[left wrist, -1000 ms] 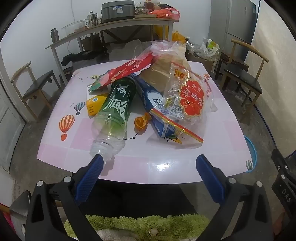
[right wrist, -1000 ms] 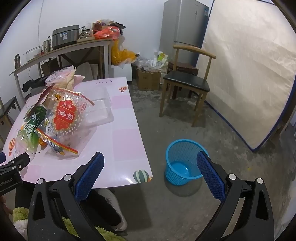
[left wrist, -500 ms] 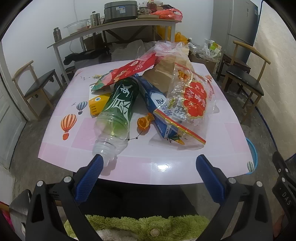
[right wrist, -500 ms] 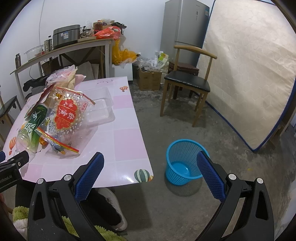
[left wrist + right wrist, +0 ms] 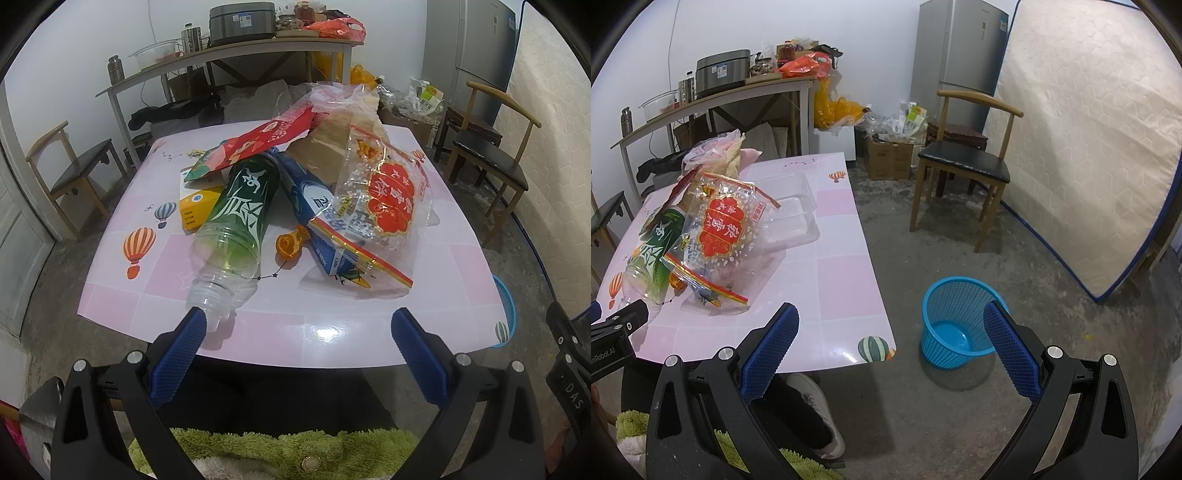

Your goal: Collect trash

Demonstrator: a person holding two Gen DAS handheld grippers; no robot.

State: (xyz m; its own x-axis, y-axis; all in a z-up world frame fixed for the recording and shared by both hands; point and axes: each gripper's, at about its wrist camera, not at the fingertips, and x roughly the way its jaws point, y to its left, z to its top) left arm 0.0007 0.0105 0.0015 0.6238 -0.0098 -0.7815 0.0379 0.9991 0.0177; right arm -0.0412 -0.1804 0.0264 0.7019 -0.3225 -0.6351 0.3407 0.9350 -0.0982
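Left wrist view: my left gripper [image 5: 295, 332] hangs spread wide, nothing between its blue pads, just short of the near edge of the pink table [image 5: 461, 266]. Trash pile sits mid-table: green bottle [image 5: 236, 218] lying down, uncapped neck toward me, just beside my left fingertip. Right of it orange peel [image 5: 290, 243], blue carton [image 5: 314, 206], then clear snack bag [image 5: 380, 206] draped over the carton. Yellow box [image 5: 197, 210] left of the bottle, red wrapper [image 5: 258, 142] on top at the far side.

Right wrist view: my right gripper [image 5: 890, 325] is spread wide too, empty, off the table's near right corner. Blue bin [image 5: 955, 325] stands on the floor right of the table, empty. Clear tray [image 5: 794, 210] lies on the table right of the pile.
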